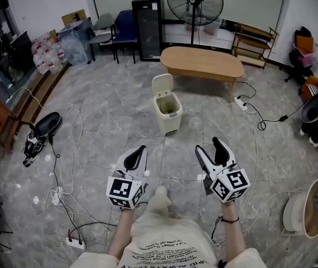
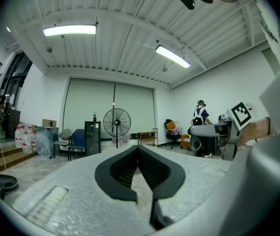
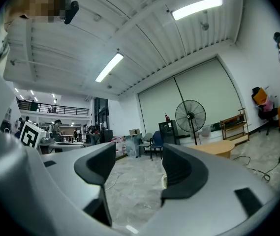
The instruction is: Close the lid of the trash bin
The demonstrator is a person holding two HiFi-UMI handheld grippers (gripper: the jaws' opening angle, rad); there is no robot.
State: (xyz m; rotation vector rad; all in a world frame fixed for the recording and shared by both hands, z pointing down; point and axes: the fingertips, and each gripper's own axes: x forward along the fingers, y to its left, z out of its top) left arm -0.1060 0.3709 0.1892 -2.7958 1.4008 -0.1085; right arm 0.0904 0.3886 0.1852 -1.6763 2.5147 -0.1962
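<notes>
A cream trash bin [image 1: 167, 115] stands on the grey floor in the head view, its lid [image 1: 162, 85] tipped up and back, the inside showing. Both grippers are held level well short of it, nearer the person. My left gripper [image 1: 137, 156] sits below and left of the bin, its black jaws pressed together with nothing between them; the left gripper view shows the same shut jaws [image 2: 139, 154]. My right gripper [image 1: 209, 148] is below and right of the bin with its jaws spread wide and empty, as the right gripper view [image 3: 139, 163] confirms.
An oval wooden table [image 1: 202, 62] stands just behind the bin, with a floor fan [image 1: 194, 1], a black cabinet [image 1: 147, 20] and chairs [image 1: 117, 29] beyond. Cables and a power strip [image 1: 241, 102] lie on the floor right of the bin; more cords [image 1: 63, 200] trail at left.
</notes>
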